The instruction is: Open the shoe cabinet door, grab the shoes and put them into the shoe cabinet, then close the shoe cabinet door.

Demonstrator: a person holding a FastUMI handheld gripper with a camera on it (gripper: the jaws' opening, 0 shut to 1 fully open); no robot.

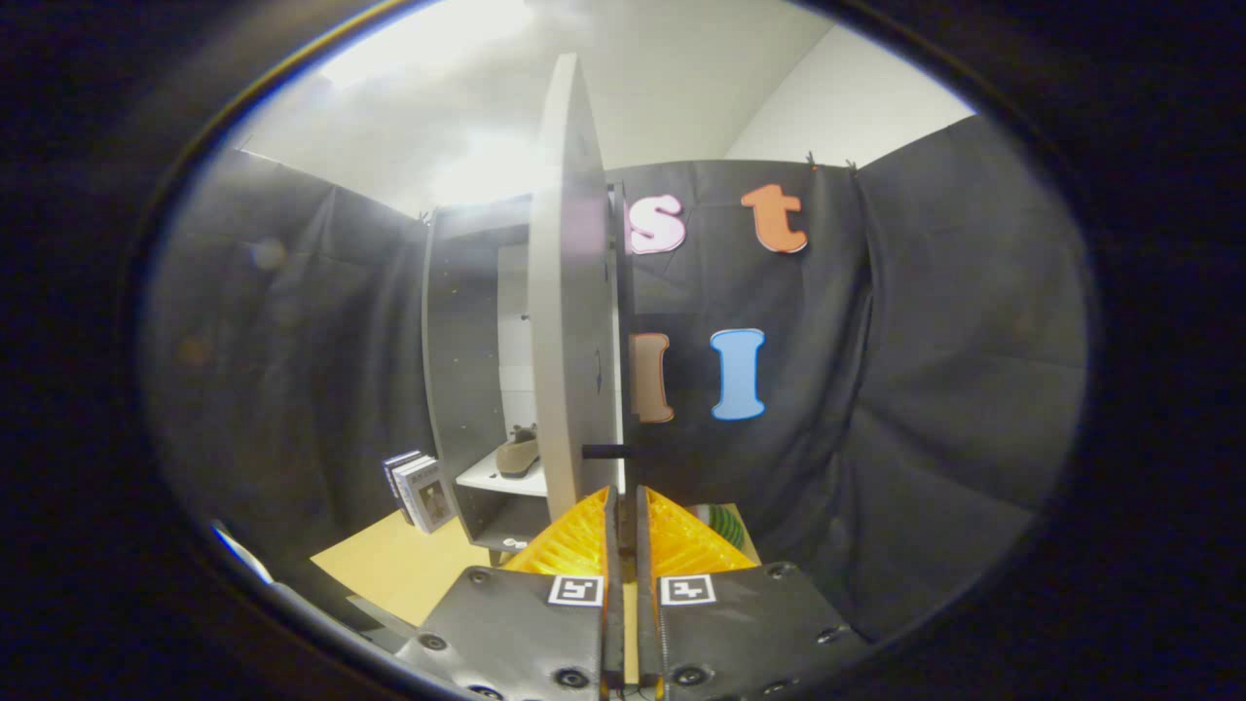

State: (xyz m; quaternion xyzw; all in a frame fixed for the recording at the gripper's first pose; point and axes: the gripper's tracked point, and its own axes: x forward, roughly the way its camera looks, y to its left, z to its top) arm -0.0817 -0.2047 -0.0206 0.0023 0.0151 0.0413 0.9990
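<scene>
Fingers closed below door (one shoe inside)

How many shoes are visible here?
1: a shoe on the cabinet shelf, left of the open door. The door may hide others. The gripper looks shut.

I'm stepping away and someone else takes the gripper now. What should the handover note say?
Gripper: fingers nearly together at the lower edge of the light grey cabinet door, just below its black handle; whether they grip the edge is unclear.
Door stands open, edge-on.
One brown shoe sits on the white shelf inside the dark grey cabinet.
Left: close the door.
</scene>
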